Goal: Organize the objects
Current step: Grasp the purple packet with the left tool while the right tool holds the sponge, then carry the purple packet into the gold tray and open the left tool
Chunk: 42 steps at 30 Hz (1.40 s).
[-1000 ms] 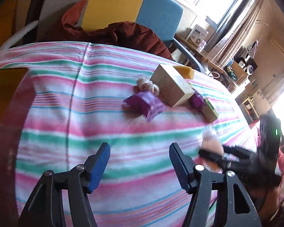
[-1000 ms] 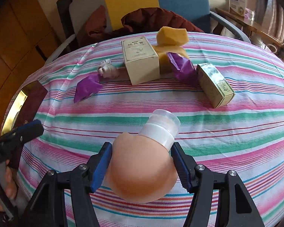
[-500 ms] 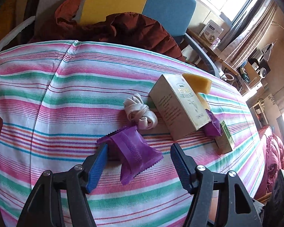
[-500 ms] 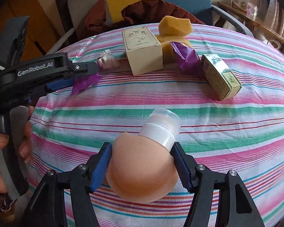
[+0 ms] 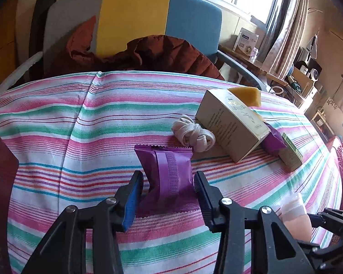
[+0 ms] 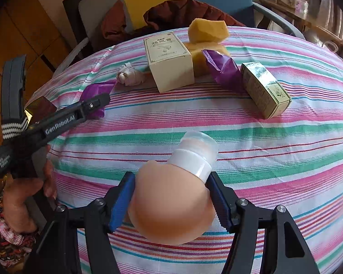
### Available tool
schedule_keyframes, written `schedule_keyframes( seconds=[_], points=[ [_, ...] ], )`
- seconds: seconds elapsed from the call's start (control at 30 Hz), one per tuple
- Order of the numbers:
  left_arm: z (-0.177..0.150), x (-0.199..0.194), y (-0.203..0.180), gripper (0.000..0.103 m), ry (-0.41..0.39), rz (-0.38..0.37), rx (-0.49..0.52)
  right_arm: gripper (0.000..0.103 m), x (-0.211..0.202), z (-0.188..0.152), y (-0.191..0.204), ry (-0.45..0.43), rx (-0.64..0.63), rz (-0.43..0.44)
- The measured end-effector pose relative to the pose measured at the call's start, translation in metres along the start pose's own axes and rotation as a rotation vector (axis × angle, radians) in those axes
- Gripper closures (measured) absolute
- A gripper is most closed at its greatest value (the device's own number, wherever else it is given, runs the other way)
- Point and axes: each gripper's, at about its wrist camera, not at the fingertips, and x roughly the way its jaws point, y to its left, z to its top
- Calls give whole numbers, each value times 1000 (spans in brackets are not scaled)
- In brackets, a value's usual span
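My left gripper [image 5: 168,183] is open, its fingers on either side of a purple snack packet [image 5: 168,171] lying on the striped tablecloth [image 5: 80,137]; the pads seem just off the packet's sides. From the right wrist view the left gripper [image 6: 96,105] sits over that packet [image 6: 96,90]. My right gripper [image 6: 171,194] is shut on a peach squeeze bottle [image 6: 171,207] with a white cap, held just above the cloth. That bottle also shows in the left wrist view [image 5: 296,219].
Along the back stand a cream box [image 6: 169,61], a yellow sponge [image 6: 208,32], a second purple packet [image 6: 224,68], a green box [image 6: 265,89] and a rolled white cord [image 6: 130,76]. A chair with a maroon jacket [image 5: 153,52] stands behind the table.
My left gripper has swung in from the table's front and advanced until its fingers straddle the purple packet. The right gripper has stayed still, holding the bottle.
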Motion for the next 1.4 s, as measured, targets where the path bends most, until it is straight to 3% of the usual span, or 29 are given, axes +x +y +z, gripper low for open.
schedule_keyframes(
  seconds=[0.17, 0.37, 0.6, 0.87, 1.13, 1.4],
  points=[
    [-14, -19, 23, 57, -38, -7, -62, 38, -3, 1, -2, -18, 21, 44],
    [-34, -35, 47, 57, -31, 23, -95, 38, -8, -1, 17, -70, -56, 66],
    [-54, -68, 59, 58, -45, -35, -132, 38, -8, -7, 41, -112, -171, 81],
    [-58, -128, 85, 59, -146, -58, -161, 38, -7, -19, 63, -135, -298, 104],
    [-59, -166, 151, 59, -210, 24, -286, 38, -3, -26, 72, -130, -340, 128],
    [-69, -177, 219, 59, -194, 146, -430, 38, -3, -25, 69, -136, -326, 137]
  ],
)
